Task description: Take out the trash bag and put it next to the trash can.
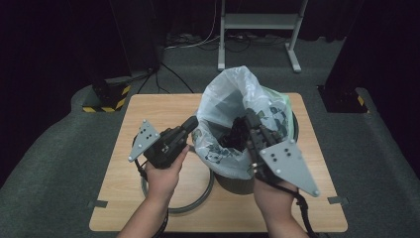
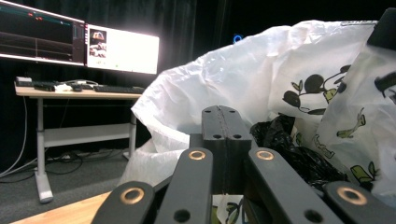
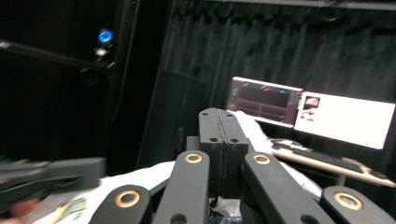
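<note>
A dark bin (image 1: 236,181) stands on the wooden table (image 1: 148,106), lined with a white printed plastic bag (image 1: 233,96) whose mouth stands up high. Something black and crumpled (image 1: 233,135) lies inside it. My left gripper (image 1: 191,124) is shut and empty, its tip against the bag's left side. In the left gripper view the closed jaws (image 2: 225,122) face the white bag (image 2: 261,79) and the black crumpled plastic (image 2: 292,147). My right gripper (image 1: 250,119) is shut and empty over the bag's opening. Its closed jaws (image 3: 218,123) point at dark curtains.
A grey ring (image 1: 181,204) lies flat on the table in front of the bin, under my left wrist. A desk with two lit monitors (image 2: 79,42) stands beyond the table. Dark curtains and stand legs (image 1: 257,29) surround the carpeted floor.
</note>
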A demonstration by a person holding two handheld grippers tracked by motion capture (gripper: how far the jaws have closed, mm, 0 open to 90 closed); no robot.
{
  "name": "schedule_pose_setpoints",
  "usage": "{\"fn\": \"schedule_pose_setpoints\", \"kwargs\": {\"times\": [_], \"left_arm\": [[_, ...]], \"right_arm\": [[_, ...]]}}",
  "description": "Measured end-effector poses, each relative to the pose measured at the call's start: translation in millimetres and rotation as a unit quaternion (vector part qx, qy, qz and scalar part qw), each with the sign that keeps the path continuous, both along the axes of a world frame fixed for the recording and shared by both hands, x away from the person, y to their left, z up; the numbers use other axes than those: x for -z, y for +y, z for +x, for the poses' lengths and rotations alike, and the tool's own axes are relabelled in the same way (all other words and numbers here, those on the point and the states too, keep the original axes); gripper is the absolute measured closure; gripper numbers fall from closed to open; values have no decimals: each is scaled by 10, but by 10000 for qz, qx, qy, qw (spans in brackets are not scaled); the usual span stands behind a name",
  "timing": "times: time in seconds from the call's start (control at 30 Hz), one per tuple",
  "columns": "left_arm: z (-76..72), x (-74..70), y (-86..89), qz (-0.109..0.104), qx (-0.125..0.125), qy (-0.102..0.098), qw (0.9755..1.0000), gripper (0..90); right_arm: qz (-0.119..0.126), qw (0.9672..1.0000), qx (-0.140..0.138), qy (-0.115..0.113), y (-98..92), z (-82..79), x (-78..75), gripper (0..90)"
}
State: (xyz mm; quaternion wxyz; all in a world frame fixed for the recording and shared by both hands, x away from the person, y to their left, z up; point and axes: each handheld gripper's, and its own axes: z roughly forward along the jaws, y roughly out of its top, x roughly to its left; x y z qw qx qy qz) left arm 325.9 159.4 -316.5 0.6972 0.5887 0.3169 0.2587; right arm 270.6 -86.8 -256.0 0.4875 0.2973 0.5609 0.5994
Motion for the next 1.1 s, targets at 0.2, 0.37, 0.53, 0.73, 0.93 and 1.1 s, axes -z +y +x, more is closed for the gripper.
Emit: {"fn": "schedule_pose_setpoints", "kwargs": {"times": [0.2, 0.37, 0.53, 0.73, 0.93, 1.1], "left_arm": [[-13, 21, 28, 25, 59, 65, 10000, 900], [-42, 20, 8, 24, 125, 86, 9999, 900], [-71, 0, -3, -112, 269, 217, 9993, 900], [-98, -25, 3, -98, 311, 202, 9993, 897], [-79, -7, 34, -132, 293, 288, 9991, 894], [-68, -26, 46, -180, 339, 300, 9988, 762]], "right_arm": [[-322, 9990, -286, 125, 302, -83, 235, 899], [-443, 9985, -322, 26, 457, -106, 415, 899], [-458, 9983, -305, -174, 537, -115, 581, 899], [-588, 9971, -474, 58, 650, -61, 774, 899], [-710, 9958, -508, 276, 717, 13, 953, 899], [-723, 9954, -501, 384, 719, 57, 1016, 898]]}}
